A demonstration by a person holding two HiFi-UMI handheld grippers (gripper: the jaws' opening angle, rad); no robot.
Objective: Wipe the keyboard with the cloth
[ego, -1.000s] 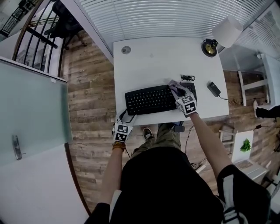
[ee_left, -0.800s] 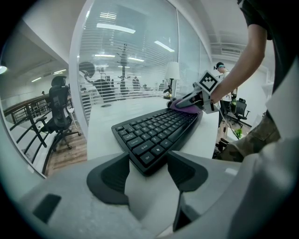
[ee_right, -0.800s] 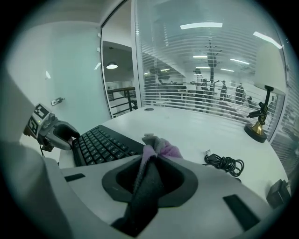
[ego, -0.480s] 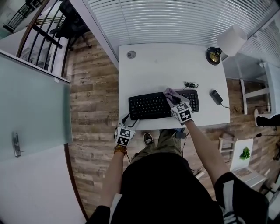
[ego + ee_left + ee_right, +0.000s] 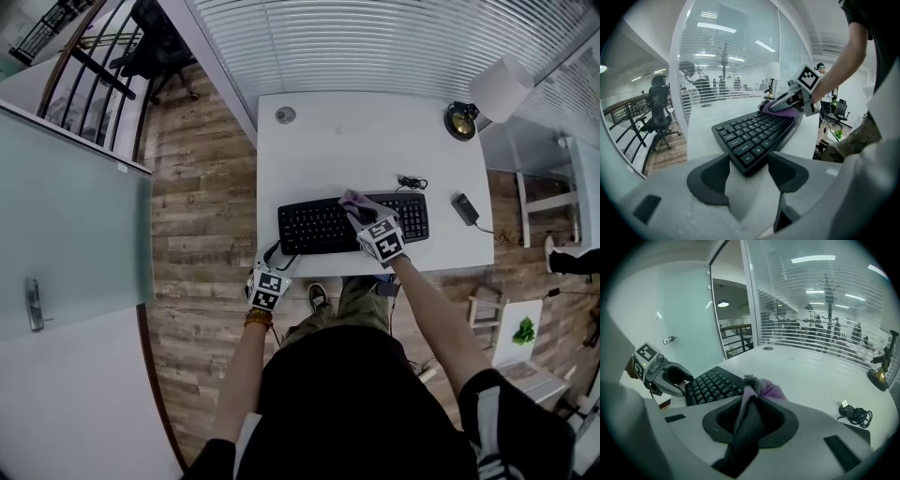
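A black keyboard [image 5: 314,225] lies near the front edge of the white table [image 5: 366,141]. My right gripper [image 5: 364,217] is shut on a purple cloth [image 5: 354,202] and presses it onto the keys a little right of the keyboard's middle. In the right gripper view the cloth [image 5: 764,390] bunches between the jaws of that gripper [image 5: 752,416], with the keyboard [image 5: 712,383] to the left. My left gripper [image 5: 278,255] is at the keyboard's front left corner. In the left gripper view that corner of the keyboard [image 5: 754,131] sits between the jaws of the left gripper [image 5: 749,161], which close on it.
A coiled cable [image 5: 408,181] lies just behind the keyboard's right end, and a small black device [image 5: 463,208] with a lead sits to its right. A lamp [image 5: 497,89] stands at the back right corner. A round grommet [image 5: 286,114] marks the back left. Wooden floor lies to the left.
My right gripper has slid the cloth leftward along the keys, from the right part of the keyboard toward its middle. The left gripper has stayed at the front left corner.
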